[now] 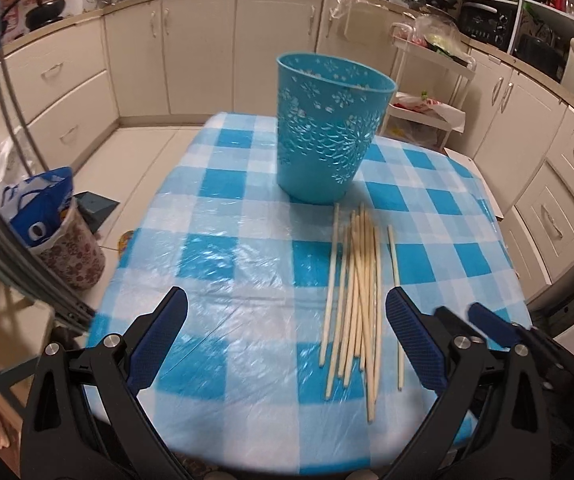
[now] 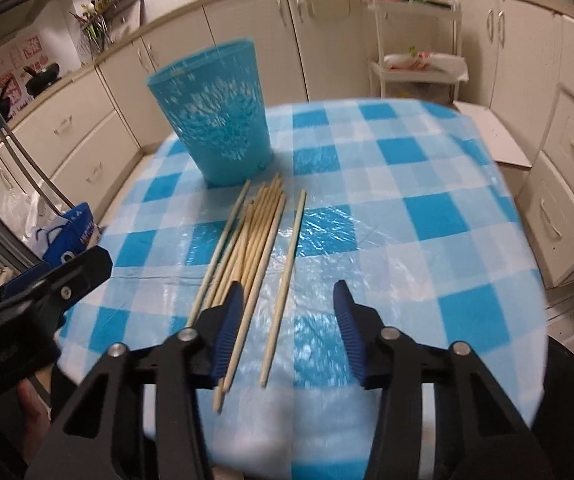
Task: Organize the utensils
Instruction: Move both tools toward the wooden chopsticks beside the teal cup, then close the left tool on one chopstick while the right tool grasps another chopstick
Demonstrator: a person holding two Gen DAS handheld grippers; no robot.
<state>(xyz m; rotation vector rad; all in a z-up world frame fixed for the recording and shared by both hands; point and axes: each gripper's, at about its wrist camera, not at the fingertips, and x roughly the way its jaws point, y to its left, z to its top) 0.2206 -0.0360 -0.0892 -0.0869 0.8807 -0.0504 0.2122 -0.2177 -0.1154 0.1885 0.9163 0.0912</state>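
Note:
A blue perforated plastic cup (image 1: 329, 128) stands upright on the blue-and-white checked table (image 1: 227, 248); it also shows in the right wrist view (image 2: 223, 120). A loose bundle of several wooden chopsticks (image 1: 357, 288) lies flat in front of it, seen too in the right wrist view (image 2: 253, 248), with one chopstick (image 2: 285, 288) apart on the right. My left gripper (image 1: 287, 312) is open and empty, left of the bundle. My right gripper (image 2: 289, 304) is open and empty above the near ends of the chopsticks, the lone one between its fingers; it shows at the right of the left wrist view (image 1: 487, 320).
A lined bin with a blue bag (image 1: 55, 224) stands on the floor to the left of the table. Cream kitchen cabinets (image 1: 203, 52) ring the room. A white trolley (image 2: 419, 68) stands behind the table. The left gripper's body (image 2: 35, 292) shows at the left edge.

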